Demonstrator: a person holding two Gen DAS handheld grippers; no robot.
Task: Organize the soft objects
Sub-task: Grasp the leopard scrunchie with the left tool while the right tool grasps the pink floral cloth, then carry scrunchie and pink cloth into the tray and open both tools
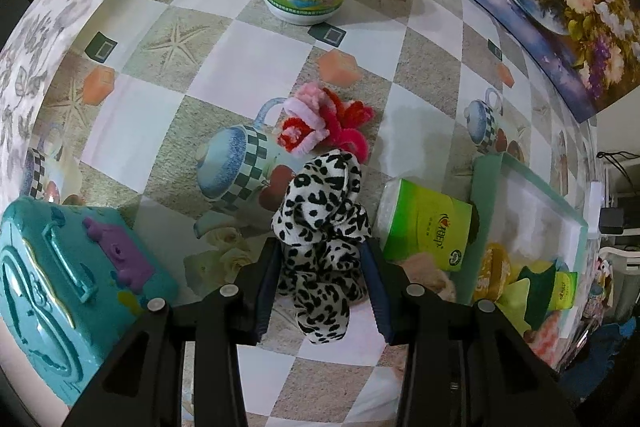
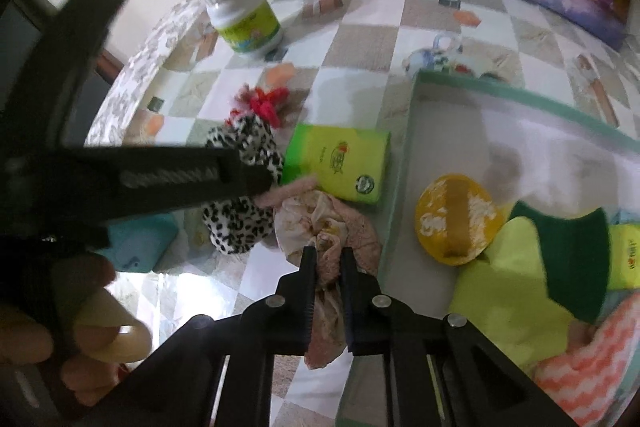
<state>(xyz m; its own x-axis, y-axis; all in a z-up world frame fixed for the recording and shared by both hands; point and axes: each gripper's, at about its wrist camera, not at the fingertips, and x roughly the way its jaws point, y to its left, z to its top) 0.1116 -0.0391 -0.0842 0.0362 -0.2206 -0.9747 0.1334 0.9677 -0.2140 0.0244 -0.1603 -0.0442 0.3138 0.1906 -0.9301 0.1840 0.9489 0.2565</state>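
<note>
Two grips looked risky: the left gripper [image 1: 322, 251] had its jaws spread around the leopard scrunchie [image 1: 320, 227] on the surface, unclamped, while the right gripper [image 2: 329, 255] pinched only a fold of pink cloth [image 2: 332, 227], which could slip free short of the green tray [image 2: 404, 163] beside it.

I see the leopard-print scrunchie [image 1: 320, 227] lying crumpled just left of the green tissue pack [image 1: 428, 225]; a pink-and-red pipe-cleaner flower [image 1: 320, 123] lies behind it, and a beige crumpled cloth [image 2: 328, 231] touches the pack's near side.
</note>
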